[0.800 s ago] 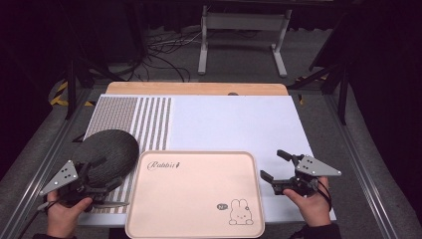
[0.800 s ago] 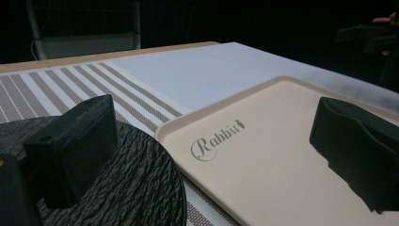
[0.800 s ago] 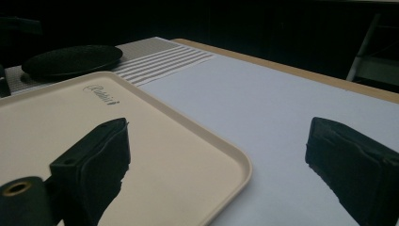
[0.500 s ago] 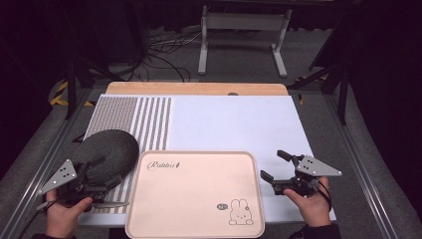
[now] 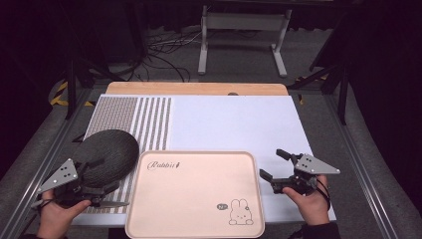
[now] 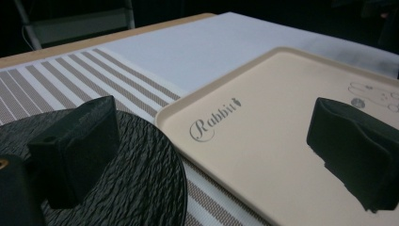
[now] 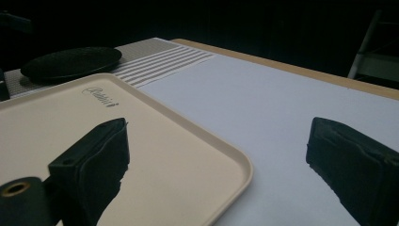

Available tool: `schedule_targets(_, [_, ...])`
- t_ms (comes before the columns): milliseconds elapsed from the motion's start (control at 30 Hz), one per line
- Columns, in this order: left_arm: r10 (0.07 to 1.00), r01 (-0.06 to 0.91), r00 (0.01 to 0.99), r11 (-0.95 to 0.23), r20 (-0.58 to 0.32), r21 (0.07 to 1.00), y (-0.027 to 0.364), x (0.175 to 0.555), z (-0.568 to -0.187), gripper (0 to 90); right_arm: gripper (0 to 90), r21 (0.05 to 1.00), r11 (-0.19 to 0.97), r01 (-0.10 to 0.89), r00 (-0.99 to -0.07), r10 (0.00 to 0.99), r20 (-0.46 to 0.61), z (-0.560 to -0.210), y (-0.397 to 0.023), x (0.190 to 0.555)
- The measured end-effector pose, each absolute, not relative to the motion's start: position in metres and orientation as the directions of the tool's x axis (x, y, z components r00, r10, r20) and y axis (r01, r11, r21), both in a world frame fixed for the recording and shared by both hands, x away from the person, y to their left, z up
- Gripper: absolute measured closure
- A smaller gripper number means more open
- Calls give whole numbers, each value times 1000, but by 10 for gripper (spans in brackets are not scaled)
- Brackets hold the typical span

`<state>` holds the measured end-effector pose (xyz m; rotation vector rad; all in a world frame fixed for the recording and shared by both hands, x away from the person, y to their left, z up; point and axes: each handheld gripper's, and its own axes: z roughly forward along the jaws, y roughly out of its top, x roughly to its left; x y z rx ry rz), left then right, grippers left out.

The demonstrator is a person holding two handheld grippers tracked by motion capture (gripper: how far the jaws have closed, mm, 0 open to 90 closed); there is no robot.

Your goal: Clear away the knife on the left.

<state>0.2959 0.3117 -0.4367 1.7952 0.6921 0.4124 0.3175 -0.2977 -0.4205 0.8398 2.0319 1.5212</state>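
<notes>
Beige plastic catches the eye first from the high view: a rabbit-print tray (image 5: 196,194) lies at the near edge of the counter (image 5: 199,88), on a white mat (image 5: 234,122) whose left part is striped in grey-brown. A dark, round textured plate (image 5: 107,154) sits on the stripes, just beside the tray's left rim. The person's left hand (image 5: 57,216) grips the left hand-held gripper (image 5: 107,191) at the plate's near edge; from up here I cannot make out how its jaws stand. The right hand (image 5: 311,204) holds the right hand-held gripper (image 5: 273,164) just off the tray's right rim, jaws spread, with nothing between them.

From the left gripper view, the left hand-held gripper (image 6: 211,150) has its jaws wide apart: one jaw hangs over the black plate (image 6: 141,179), the other over the tray (image 6: 263,136), near the script word "Rabbit". Whether either jaw touches what lies under it, I cannot tell.

From the right gripper view, the right hand-held gripper (image 7: 216,155) is likewise spread and empty, one jaw above the tray (image 7: 179,155), the other above the white mat (image 7: 263,108). The dark plate (image 7: 70,61) lies far off on the stripes.
</notes>
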Motion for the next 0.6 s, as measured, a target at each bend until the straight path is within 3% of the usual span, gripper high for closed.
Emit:
schedule_targets(100, [640,239,769,-302,10,923,317,295,-432,74,75,959,205,196,-704,710,-8,-421,-298,318])
schedule_targets(233, [628,244,778,-328,18,913,320,295,-428,84,75,959,207,194,-705,709,-10,-422,-297,319])
schedule_targets(600, [573,283,814,-543,102,790,324,297,-415,85,76,956,217,199,-708,706,-13,-424,-299,319])
